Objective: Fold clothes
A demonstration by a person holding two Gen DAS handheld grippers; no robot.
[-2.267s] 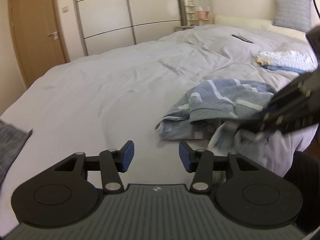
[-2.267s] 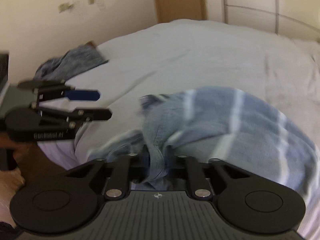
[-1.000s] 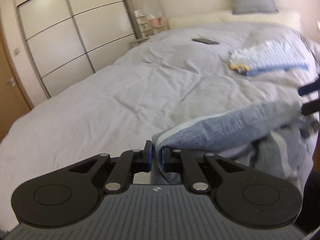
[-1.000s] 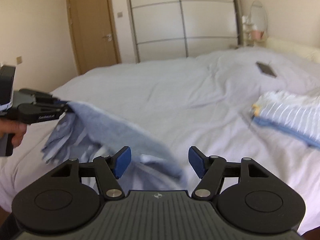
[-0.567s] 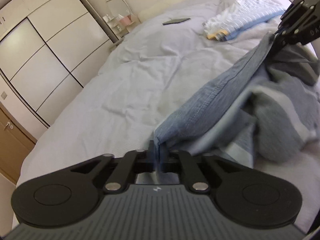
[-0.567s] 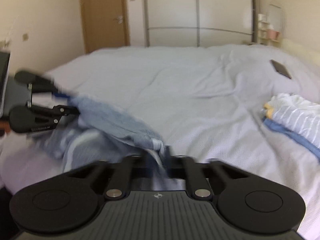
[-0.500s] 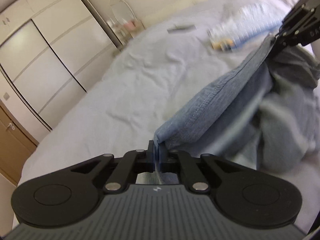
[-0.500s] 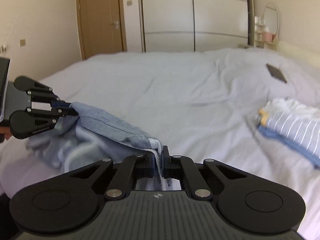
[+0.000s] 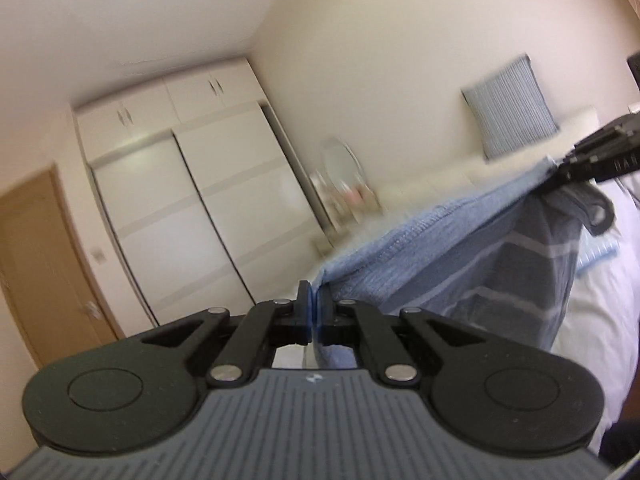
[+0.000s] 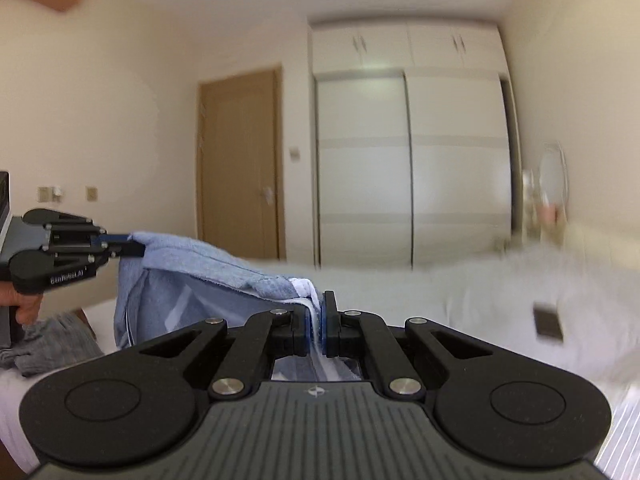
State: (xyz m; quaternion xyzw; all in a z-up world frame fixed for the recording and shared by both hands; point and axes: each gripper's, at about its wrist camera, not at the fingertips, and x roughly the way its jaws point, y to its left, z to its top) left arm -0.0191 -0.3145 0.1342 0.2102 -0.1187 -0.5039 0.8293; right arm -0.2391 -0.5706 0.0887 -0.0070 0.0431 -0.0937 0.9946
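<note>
Blue knit sweater (image 9: 452, 256), soft and floppy, hangs above the bed (image 9: 592, 320) with each top corner pinched by left claw (image 9: 314, 312) and right claw (image 10: 318, 320).

The blue garment (image 9: 460, 256) hung in the air above the bed, stretched by its top edge into a taut, slightly sagging line; it was a soft, towelling-like knit in mid blue, with pale horizontal stripes across the darker body that draped below the edge; a white trim (image 10: 306, 290) showed at one corner of the hem; one end was pinched in the left claw (image 9: 314, 312), the other in the right claw (image 10: 316, 322); the lower part fell in loose folds, its bottom out of sight.
</note>
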